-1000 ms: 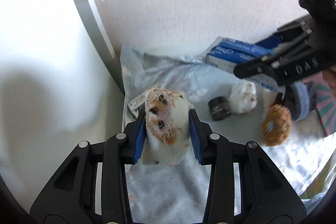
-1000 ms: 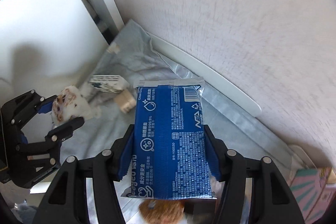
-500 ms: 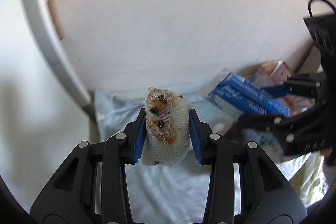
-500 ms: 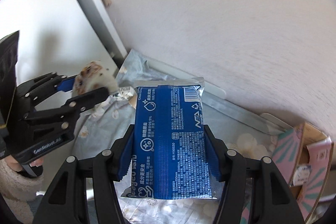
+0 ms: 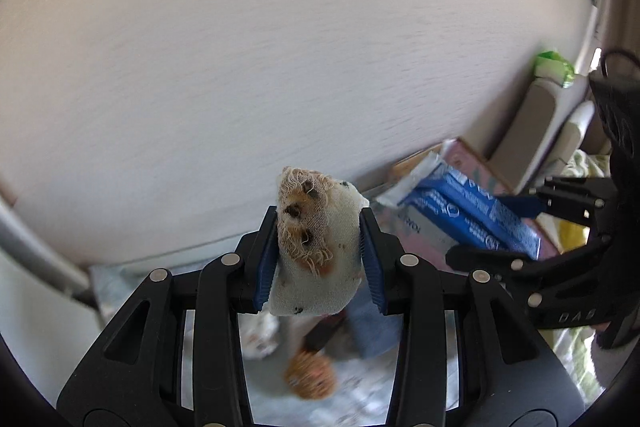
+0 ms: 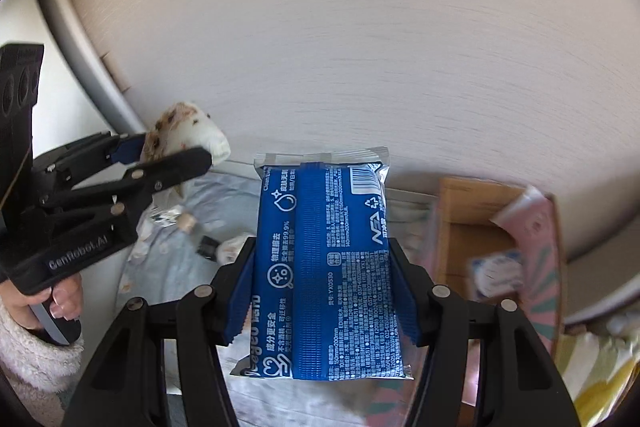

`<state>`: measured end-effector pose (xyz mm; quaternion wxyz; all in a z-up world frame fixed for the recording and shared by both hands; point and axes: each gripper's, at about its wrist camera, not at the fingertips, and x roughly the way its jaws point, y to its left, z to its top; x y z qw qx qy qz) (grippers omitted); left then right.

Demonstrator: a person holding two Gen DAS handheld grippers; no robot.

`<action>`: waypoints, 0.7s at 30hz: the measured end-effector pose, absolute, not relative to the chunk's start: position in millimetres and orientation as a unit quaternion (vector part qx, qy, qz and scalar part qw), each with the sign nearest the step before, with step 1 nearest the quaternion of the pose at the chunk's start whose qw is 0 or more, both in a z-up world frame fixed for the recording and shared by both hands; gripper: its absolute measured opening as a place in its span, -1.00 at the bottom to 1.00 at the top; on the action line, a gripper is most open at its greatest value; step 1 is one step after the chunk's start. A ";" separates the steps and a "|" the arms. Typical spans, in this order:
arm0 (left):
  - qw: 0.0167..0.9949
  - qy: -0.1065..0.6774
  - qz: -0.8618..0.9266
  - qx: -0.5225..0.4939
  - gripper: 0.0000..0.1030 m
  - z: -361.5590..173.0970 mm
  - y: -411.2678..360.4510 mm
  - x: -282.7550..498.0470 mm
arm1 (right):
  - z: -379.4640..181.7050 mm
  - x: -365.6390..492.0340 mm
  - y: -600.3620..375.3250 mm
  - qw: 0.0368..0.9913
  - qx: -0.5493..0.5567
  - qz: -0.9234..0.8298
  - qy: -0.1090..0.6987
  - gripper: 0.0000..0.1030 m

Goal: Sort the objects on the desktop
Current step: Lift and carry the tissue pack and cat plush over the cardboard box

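Grippers, one in each of a person's hands, were both loaded and held above a cluttered desk w/ a pale wall behind. Left gripper (image 5: 320, 251) was clamped on a small cloth toy (image 5: 316, 247), cream fabric w/ frayed brown patches and dark dots, squeezed between the blue pads at its middle, top poking out past the fingertips. It looked soft and very light; the pads dented it a little, so it should hold easily but could twist or slide if the hand jerks. Right gripper (image 6: 322, 287) was clamped on a blue wipes pack (image 6: 322, 263), a flat foil pouch w/ white print, held by its two long edges at about mid-length, upper half sticking out ahead of the fingers. Pouch looked squashy, w/ a slick skin; probably heavier than the toy, so a mid-body hold seemed right and an end seam would likely slip. Desk below had a pale blue flowered cloth (image 6: 168, 259) w/ small bits scattered on it, blurred. Open cardboard box (image 6: 472, 227) w/ pink sides sat at right, near the wall, w/ something small and pale inside.
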<state>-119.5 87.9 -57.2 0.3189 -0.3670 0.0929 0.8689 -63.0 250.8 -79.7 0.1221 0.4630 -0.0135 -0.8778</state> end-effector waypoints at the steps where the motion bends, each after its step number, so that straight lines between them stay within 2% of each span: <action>1: 0.328 0.091 0.865 -0.368 -0.33 -56.1 97.3 -120.7 | -78.9 -60.0 263.1 0.110 0.463 -0.879 -0.017 0.09; 10: 0.386 0.120 0.827 -0.390 -0.33 -48.4 188.0 -107.6 | -90.9 -35.1 347.6 0.041 0.466 -0.882 -0.055 0.09; 21: 0.412 0.162 0.786 -0.431 -0.33 -91.9 300.0 -108.6 | -141.7 -1.2 400.2 -0.013 0.496 -0.864 -0.091 0.09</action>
